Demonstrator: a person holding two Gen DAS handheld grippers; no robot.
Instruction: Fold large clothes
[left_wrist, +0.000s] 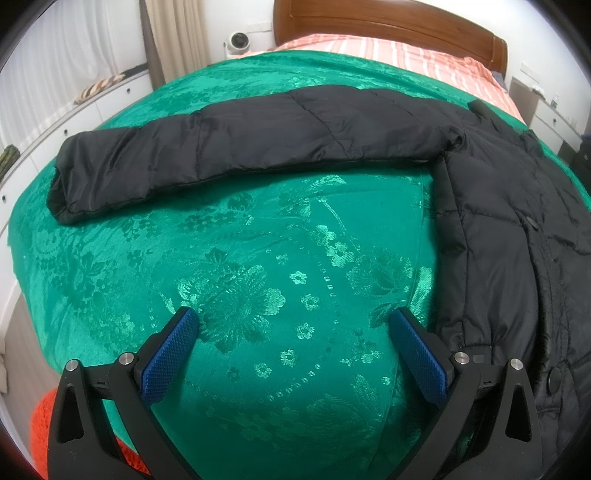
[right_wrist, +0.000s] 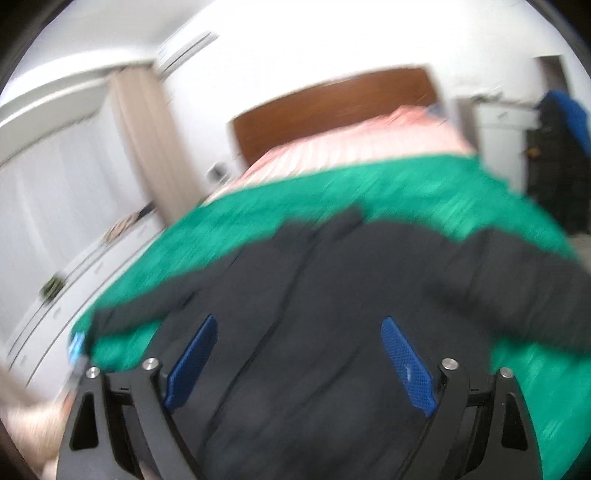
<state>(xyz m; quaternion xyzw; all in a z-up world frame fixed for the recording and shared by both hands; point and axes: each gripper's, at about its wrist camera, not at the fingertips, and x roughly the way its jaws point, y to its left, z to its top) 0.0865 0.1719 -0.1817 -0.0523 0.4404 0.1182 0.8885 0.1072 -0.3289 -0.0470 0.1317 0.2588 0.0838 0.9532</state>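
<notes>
So far nothing looks folded: the black jacket (left_wrist: 498, 206) lies flat on the green bedspread (left_wrist: 258, 277), its sleeve (left_wrist: 207, 155) stretched out leftward. The left claw (left_wrist: 295, 325) hangs spread over bare cover, and the right claw (right_wrist: 299, 332) is spread above the jacket's body, both empty.

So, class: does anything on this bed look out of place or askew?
Nothing is spilled or damaged. The black jacket lies unfolded on the green bedspread, one sleeve stretched straight out sideways.

Green floral bedspread (left_wrist: 258, 280), wooden headboard (left_wrist: 388, 22), striped pink sheet (left_wrist: 406, 55), small fan (left_wrist: 238, 42)
</notes>
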